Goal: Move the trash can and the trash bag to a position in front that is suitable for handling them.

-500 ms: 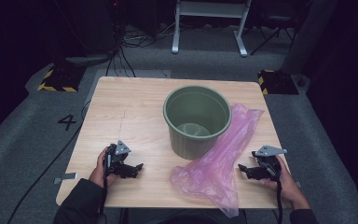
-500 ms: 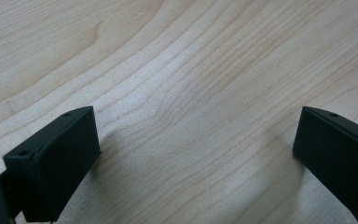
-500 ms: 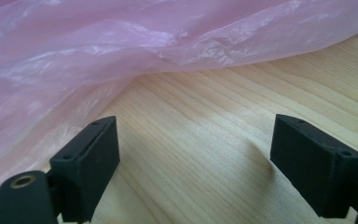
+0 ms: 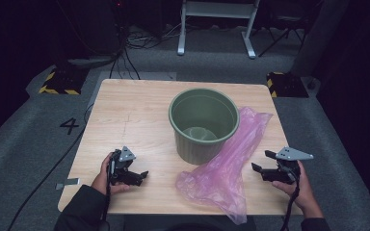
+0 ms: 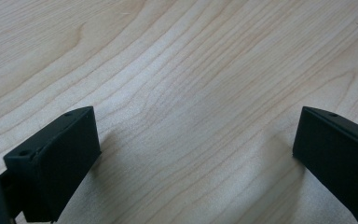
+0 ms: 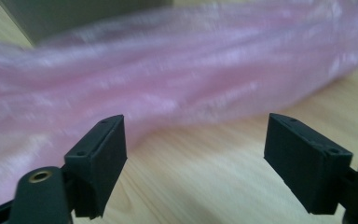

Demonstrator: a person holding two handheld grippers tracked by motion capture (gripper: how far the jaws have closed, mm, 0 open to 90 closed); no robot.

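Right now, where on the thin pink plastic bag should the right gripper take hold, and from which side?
Probably the pink plastic bag's right-hand edge, where the film bunches into raised folds on the wooden table. The right gripper, jaws open, already faces that edge, so a low sideways approach from the right suits. The bag's far end lies against the green plastic bucket, leaving less room there.

Pink bag (image 6: 177, 88) blurred — its ends, and the green bucket (image 6: 74, 16), cut off.
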